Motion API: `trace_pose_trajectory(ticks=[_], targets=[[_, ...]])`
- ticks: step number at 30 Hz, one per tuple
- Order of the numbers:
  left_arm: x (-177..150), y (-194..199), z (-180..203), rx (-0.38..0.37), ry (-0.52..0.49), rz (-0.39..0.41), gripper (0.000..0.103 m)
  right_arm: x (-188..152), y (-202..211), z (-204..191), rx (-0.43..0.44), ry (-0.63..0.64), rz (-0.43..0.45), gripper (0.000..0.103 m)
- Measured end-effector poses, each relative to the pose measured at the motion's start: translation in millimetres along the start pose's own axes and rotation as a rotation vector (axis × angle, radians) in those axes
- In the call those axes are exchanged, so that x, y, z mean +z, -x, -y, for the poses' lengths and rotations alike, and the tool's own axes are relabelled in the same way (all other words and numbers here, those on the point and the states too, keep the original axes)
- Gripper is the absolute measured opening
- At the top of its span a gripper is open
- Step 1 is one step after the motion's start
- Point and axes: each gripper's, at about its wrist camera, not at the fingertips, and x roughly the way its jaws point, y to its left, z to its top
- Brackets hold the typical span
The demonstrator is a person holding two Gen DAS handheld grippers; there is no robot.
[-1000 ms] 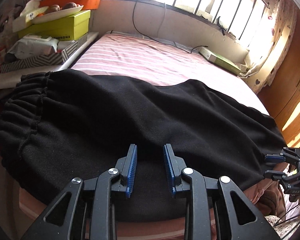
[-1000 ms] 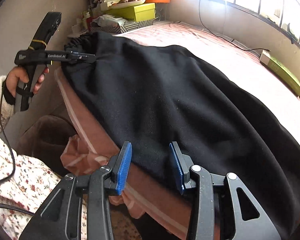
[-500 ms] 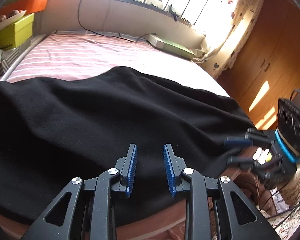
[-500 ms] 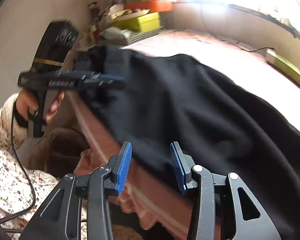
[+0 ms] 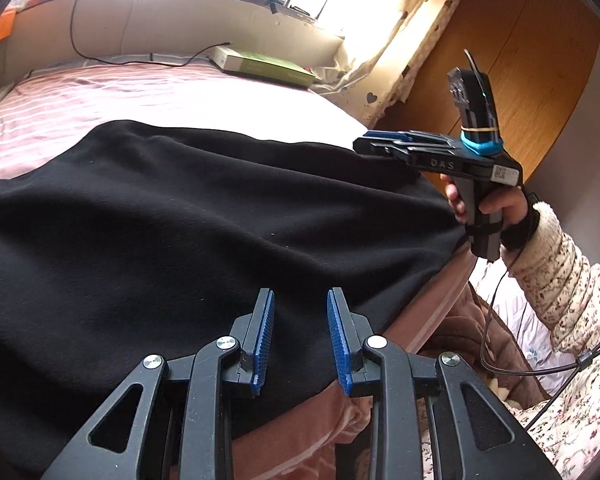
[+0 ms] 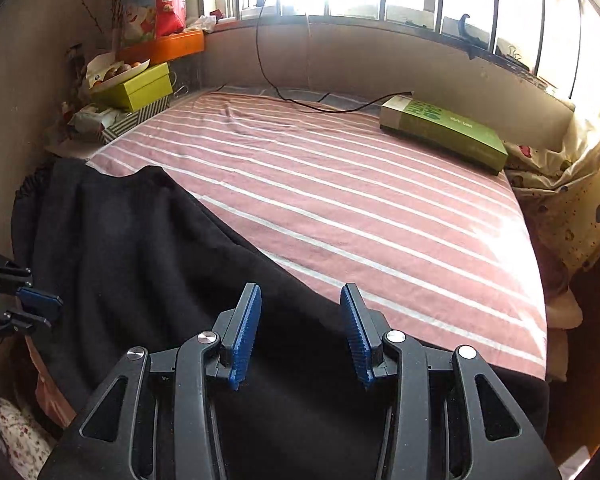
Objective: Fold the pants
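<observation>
Black pants [image 5: 180, 220] lie flat across the near side of the bed, the waistband end [image 6: 32, 188] at the left. My left gripper [image 5: 300, 340] hangs open just above the cloth near the bed's front edge, nothing between its blue pads. In the same view my right gripper [image 5: 364, 143] is held in a hand [image 5: 496, 200] over the right end of the pants. In the right wrist view the right gripper [image 6: 300, 332] stands open above the pants' far edge with nothing in it. The left gripper [image 6: 40, 312] shows at that view's left border.
The bed has a pink striped sheet [image 6: 380, 208]. A green box [image 6: 440, 128] and a black cable [image 6: 300, 104] lie at the back by the window wall. Stacked boxes [image 6: 140, 88] crowd the left side. A wooden wardrobe [image 5: 540, 80] stands at the right.
The left wrist view has swung right along the pants, away from the waistband. The right gripper has risen from the pants' lower right corner and turned to face across the bed.
</observation>
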Motion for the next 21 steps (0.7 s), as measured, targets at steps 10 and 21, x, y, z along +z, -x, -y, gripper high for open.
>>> trace_pose_trajectory(ticks=[10, 21], targets=[[4, -23, 21, -0.026, -0.022, -0.05, 0.06, 1, -54, 19, 0.168, 0.034, -0.162, 0.043], [0, -27, 24, -0.049, -0.013, -0.061, 0.06, 12, -63, 27, 0.1, 0.041, -0.143, 0.002]])
